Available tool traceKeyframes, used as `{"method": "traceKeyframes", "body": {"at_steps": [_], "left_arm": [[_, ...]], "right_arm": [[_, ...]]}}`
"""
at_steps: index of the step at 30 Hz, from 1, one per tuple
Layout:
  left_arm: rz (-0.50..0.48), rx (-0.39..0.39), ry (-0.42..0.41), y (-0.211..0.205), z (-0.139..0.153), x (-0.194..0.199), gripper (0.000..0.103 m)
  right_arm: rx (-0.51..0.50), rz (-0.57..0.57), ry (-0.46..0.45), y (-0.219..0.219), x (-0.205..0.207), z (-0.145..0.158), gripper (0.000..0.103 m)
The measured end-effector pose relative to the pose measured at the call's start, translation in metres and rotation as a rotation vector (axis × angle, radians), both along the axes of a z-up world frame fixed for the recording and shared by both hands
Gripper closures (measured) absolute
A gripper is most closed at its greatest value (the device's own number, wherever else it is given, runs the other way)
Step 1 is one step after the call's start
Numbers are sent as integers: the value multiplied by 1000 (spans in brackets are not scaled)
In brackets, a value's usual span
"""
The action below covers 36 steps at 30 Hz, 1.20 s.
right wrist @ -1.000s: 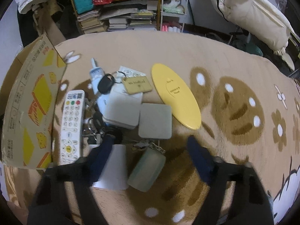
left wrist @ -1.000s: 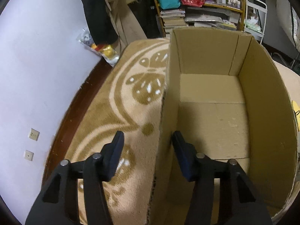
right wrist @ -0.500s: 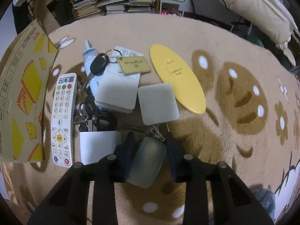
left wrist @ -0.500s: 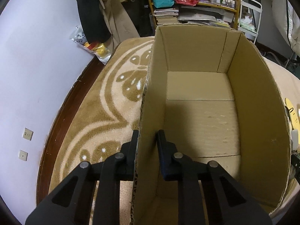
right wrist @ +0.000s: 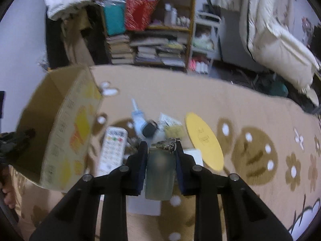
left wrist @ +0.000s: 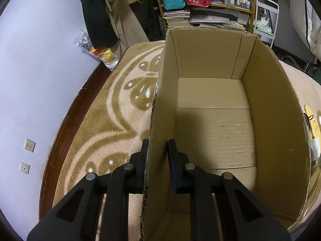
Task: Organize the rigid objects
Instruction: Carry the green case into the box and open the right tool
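Observation:
My left gripper (left wrist: 156, 150) is shut on the left wall of an empty open cardboard box (left wrist: 276, 124), one finger outside, one inside. My right gripper (right wrist: 160, 150) is shut on a grey-green key pouch (right wrist: 159, 172) with a metal key ring, lifted above the rug. Below it on the rug lie a white remote (right wrist: 113, 146), a black car key (right wrist: 149, 129), a small white bottle (right wrist: 137, 116), a yellow oval board (right wrist: 204, 140), a white card (right wrist: 144, 206) and a white square pad (right wrist: 194, 154). The box also shows at the left in the right wrist view (right wrist: 66, 132).
A patterned tan rug (left wrist: 112, 120) covers the floor. A lilac wall (left wrist: 30, 80) with sockets runs on the left. A bookshelf (right wrist: 152, 40) with books and bags stands at the back. A white duvet (right wrist: 270, 30) hangs at the back right.
My right gripper closed on the key pouch and lifted it off the rug, tilting the view up. My left gripper closed on the box wall and holds it.

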<state>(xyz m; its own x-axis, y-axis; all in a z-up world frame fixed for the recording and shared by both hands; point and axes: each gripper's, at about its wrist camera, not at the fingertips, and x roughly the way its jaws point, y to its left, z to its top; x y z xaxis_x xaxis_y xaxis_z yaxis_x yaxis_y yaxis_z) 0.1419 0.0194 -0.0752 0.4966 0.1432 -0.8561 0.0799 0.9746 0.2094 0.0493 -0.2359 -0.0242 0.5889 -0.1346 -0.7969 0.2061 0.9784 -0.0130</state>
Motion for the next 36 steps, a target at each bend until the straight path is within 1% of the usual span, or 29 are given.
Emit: {"method": "traceKeyframes", "body": {"at_steps": [3, 7, 10, 14, 18, 29, 34, 36], "left_arm": [[1, 0, -1, 0, 0, 0, 87], [2, -4, 0, 1, 0, 0, 87], [3, -9, -3, 0, 0, 1, 87], [1, -7, -7, 0, -1, 1, 87], [6, -15, -14, 2, -1, 0, 86], [12, -30, -16, 6, -2, 3, 86], [15, -34, -18, 6, -1, 2, 86], [15, -34, -18, 7, -1, 1, 86]], "right_arm": [[-13, 46, -44, 15, 3, 17, 76], [-10, 67, -95, 31, 13, 35, 76], [25, 72, -136, 42, 25, 48, 76], [49, 94, -168, 55, 38, 56, 76], [119, 131, -193, 63, 50, 63, 76], [174, 164, -220, 75, 62, 69, 76], [183, 178, -215, 81, 68, 63, 76], [203, 177, -194, 82, 72, 58, 76]]}}
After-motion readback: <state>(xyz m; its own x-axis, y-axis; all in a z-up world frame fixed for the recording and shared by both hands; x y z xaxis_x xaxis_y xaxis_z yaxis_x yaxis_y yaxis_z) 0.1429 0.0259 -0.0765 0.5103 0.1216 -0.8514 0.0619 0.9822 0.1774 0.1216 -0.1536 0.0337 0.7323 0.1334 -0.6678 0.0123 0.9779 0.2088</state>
